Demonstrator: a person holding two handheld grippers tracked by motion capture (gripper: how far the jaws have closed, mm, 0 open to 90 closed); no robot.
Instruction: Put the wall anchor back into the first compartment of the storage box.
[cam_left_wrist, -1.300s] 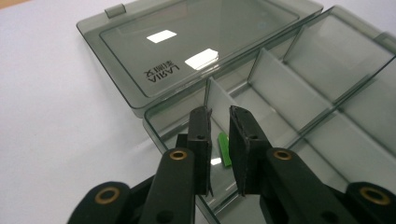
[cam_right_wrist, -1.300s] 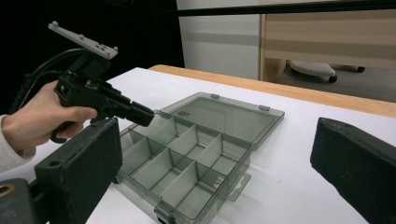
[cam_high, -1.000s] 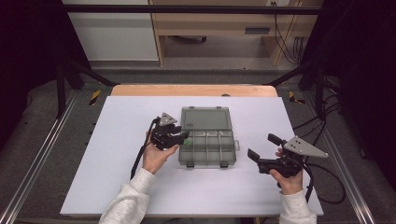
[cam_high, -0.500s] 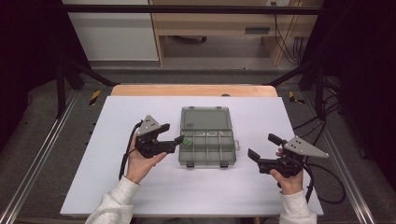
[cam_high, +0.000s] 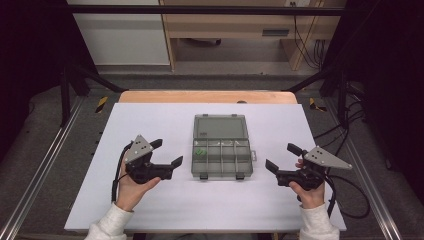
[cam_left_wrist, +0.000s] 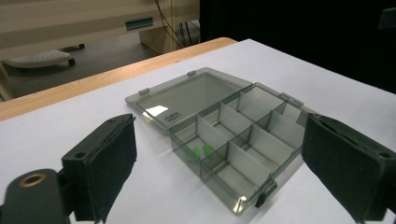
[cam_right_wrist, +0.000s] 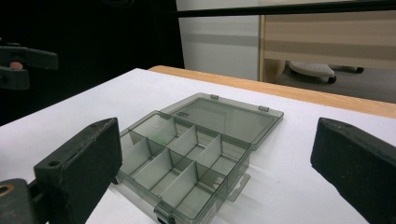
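Compartment box (cam_high: 221, 146) sits lid-open mid-worktop (cam_high: 150, 210) between both hands, long axis running away from the person; left gripper (cam_high: 167, 153), jaws just spread and empty, is slightly nearer than the right gripper (cam_high: 280, 157), also spread, empty.

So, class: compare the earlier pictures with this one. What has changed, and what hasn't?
The left claw has pulled back leftward from the box; its jaws have just been opening, with nothing between them. The green bits lie in a compartment. The right claw and the box stayed put.
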